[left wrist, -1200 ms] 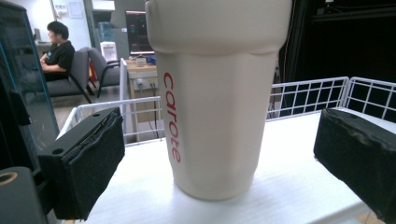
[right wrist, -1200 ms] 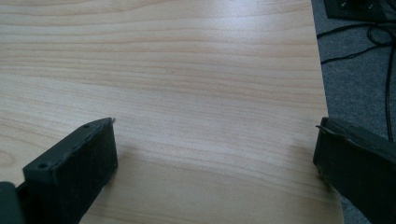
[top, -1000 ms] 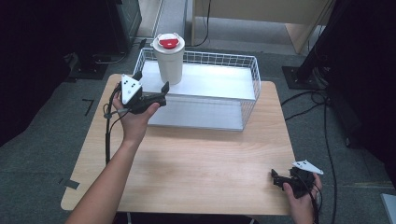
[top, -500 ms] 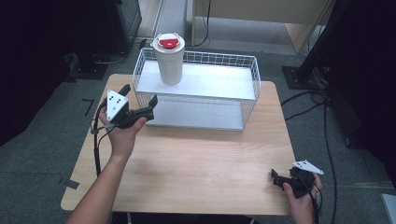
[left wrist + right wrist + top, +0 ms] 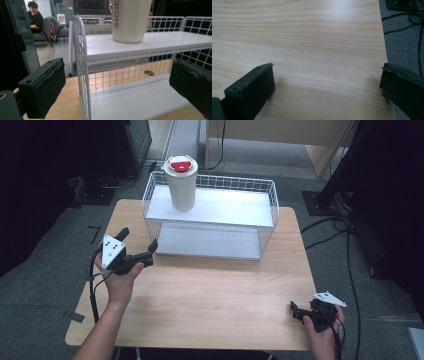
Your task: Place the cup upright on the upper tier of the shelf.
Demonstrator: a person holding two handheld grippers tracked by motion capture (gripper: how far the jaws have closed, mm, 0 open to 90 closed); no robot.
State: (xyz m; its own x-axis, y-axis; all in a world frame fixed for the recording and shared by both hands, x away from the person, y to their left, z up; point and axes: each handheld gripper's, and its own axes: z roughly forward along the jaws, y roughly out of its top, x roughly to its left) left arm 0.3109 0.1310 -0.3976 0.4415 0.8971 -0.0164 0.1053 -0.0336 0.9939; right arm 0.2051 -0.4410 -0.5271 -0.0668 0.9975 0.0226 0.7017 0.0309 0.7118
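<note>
Your left gripper (image 5: pixel 138 245) is held above the wooden table (image 5: pixel 210 290) with its jaws spread wide and nothing between them, and it faces the near left corner of the white wire rack (image 5: pixel 150 227), which stands just ahead of the jaw tips. The white tumbler with the red lid (image 5: pixel 181 182) stands upright on the rack's upper shelf (image 5: pixel 225 206), ahead of and above that gripper, well beyond its reach. Your right gripper (image 5: pixel 295 310) rests low at the table's near right corner, jaws also wide apart over bare wood, far from the rack and tumbler.
</note>
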